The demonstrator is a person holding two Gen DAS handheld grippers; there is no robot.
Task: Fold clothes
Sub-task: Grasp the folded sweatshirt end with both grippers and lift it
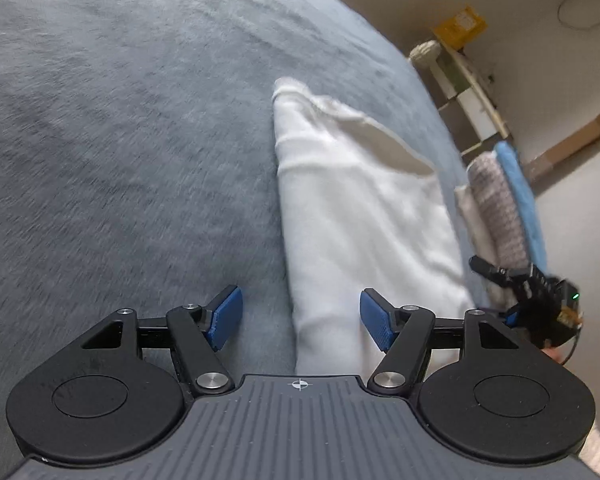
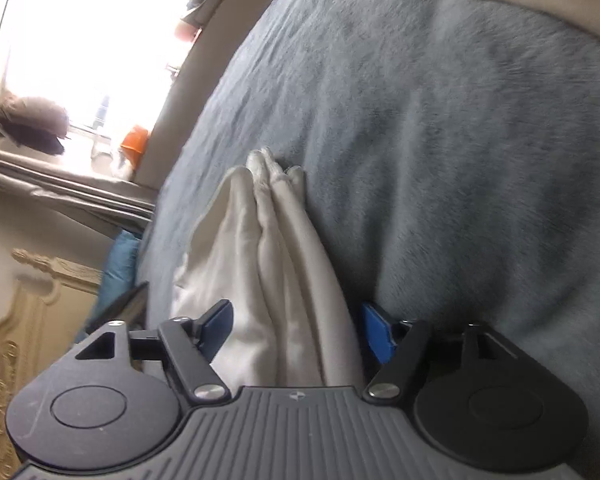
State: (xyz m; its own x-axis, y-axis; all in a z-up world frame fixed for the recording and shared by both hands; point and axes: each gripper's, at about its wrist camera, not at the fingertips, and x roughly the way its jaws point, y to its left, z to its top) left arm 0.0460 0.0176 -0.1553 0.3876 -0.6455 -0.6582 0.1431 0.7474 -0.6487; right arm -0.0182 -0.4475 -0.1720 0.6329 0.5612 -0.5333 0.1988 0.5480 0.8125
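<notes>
While unclamped, garment point(image 2: 284, 264) lies between jaws.

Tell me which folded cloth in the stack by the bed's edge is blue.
The outermost one, at the stack's far right in the left wrist view; the grey knit and cream piece sit beside it.

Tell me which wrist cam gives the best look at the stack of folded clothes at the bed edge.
Left wrist. The stack of folded clothes shows there as cream, grey knit and blue layers beside the white garment. The right wrist view shows only a blue sliver that may be part of it; I cannot tell.
</notes>
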